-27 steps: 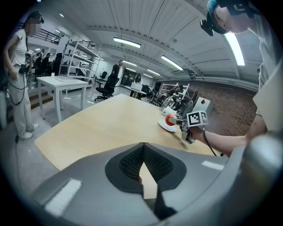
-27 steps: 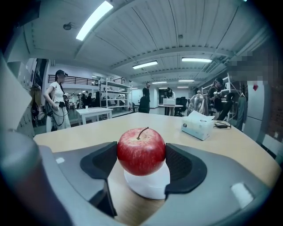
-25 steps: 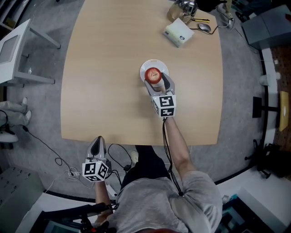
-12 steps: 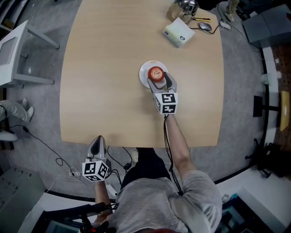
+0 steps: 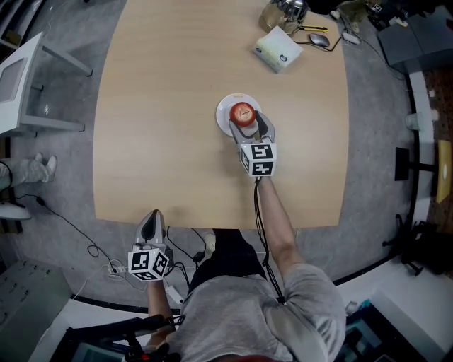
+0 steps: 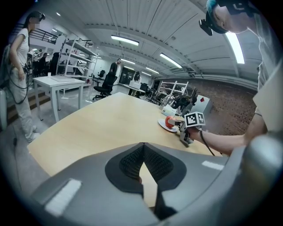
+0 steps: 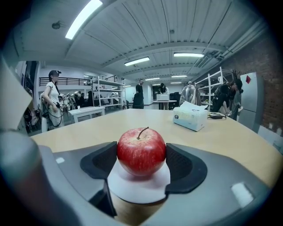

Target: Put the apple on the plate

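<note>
A red apple [image 5: 243, 113] with a stem stands upright on a small white plate [image 5: 224, 113] in the middle of the wooden table [image 5: 163, 141]. My right gripper [image 5: 245, 121] reaches in from the near side and is shut on the apple [image 7: 141, 151], its black pads pressing both flanks; the plate [image 7: 139, 187] lies right under it. My left gripper [image 5: 151, 219] hangs off the near table edge, shut and holding nothing. In the left gripper view its pads [image 6: 132, 161] meet at the tips, and the apple [image 6: 169, 122] is far ahead.
At the table's far right corner are a pale tissue box [image 5: 278, 51], a metal kettle [image 5: 290, 10] and a mouse [image 5: 318, 42]. A white side table [image 5: 21, 78] stands to the left. Cables [image 5: 78, 233] trail on the grey floor.
The right gripper has carried the apple slightly farther over the plate's middle, then stayed still. The left gripper has hardly moved.
</note>
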Available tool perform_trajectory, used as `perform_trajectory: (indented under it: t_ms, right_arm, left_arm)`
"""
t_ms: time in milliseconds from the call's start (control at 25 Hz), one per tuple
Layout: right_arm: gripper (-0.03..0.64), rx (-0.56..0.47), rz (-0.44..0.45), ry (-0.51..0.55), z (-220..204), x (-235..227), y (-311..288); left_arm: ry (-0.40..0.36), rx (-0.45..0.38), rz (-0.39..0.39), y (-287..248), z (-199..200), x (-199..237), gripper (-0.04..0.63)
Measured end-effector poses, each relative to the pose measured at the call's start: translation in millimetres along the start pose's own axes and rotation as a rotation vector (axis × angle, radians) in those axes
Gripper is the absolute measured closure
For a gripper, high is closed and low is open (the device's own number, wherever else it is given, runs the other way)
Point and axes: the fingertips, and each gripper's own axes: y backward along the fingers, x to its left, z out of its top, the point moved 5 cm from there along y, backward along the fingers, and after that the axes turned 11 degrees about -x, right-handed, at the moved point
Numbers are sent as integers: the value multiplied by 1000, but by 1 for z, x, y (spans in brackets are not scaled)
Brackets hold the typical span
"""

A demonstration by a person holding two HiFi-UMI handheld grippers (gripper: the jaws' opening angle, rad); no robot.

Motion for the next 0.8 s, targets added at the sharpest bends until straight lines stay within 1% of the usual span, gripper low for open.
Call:
perform_trajectory:
  t_ms: [200,440,800]
  right_arm:
    - [265,11,2,21,1,1,-1]
    - [259,-24,-6,24,12,1,6]
    - [261,-45,-18,36,28,2,29]
  left_arm:
    - [-3,-3,-1,3,0,-1,575]
    - [-5,-15,-2,9,2,-1,575]
    - [-21,-42,-22,20,8,-9,575]
